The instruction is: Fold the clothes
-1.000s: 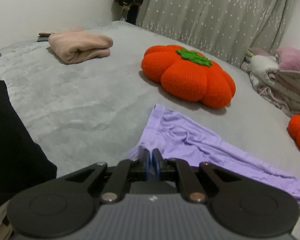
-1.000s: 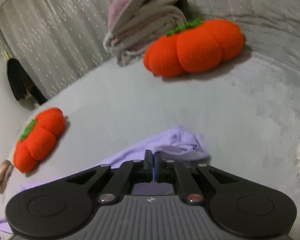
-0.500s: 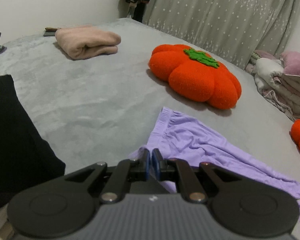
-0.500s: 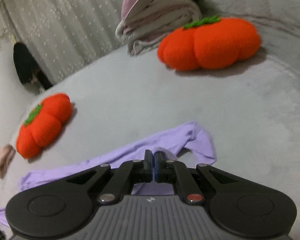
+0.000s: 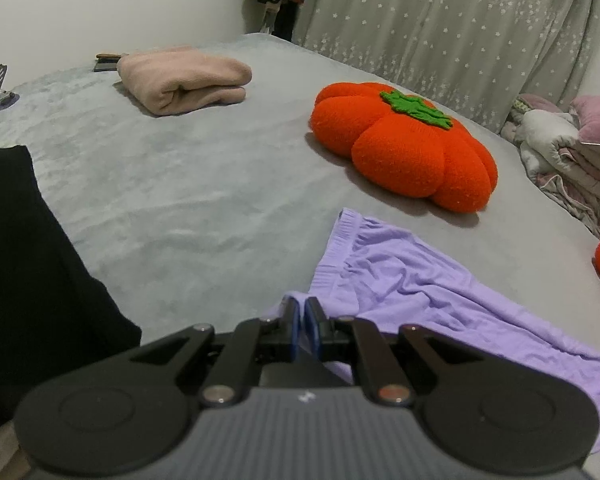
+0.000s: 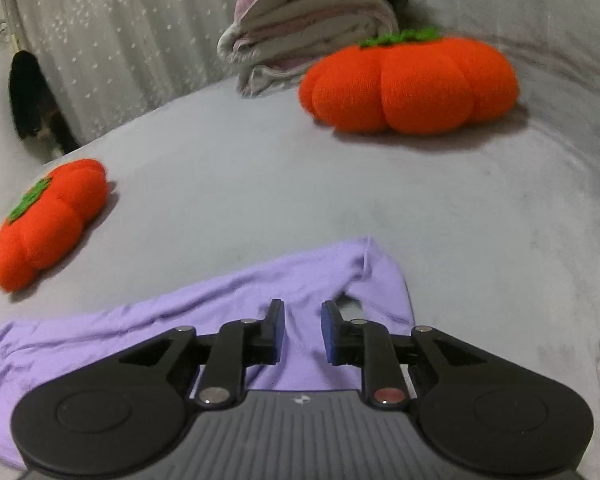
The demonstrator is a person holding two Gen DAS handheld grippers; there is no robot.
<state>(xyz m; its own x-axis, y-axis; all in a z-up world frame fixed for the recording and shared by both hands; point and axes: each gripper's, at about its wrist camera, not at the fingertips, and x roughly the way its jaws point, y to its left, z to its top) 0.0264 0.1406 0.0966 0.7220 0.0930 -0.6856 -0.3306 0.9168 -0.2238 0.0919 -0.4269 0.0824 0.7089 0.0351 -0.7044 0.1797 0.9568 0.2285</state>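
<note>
I am in a bedroom at home. A wide bed (image 5: 204, 184) under a grey plush cover fills my view. At 1 o'clock lies an orange pumpkin cushion (image 5: 404, 152), at 11 o'clock a folded pink garment (image 5: 184, 78). A star-dotted curtain (image 5: 440, 28) hangs behind, and at 3 o'clock a heap of quilts (image 5: 572, 160) sits against the white wall (image 5: 100, 4).

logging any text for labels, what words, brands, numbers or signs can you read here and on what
No readable words or numbers in either view.
Left gripper: small pale logo mark on its ribbed body, a symbol, not letters.
Right gripper: the same small mark, not legible as text.
Purple garment, orange pumpkin cushion, pink folded top: no tag or print showing.
Curtain: only a star pattern.
</note>
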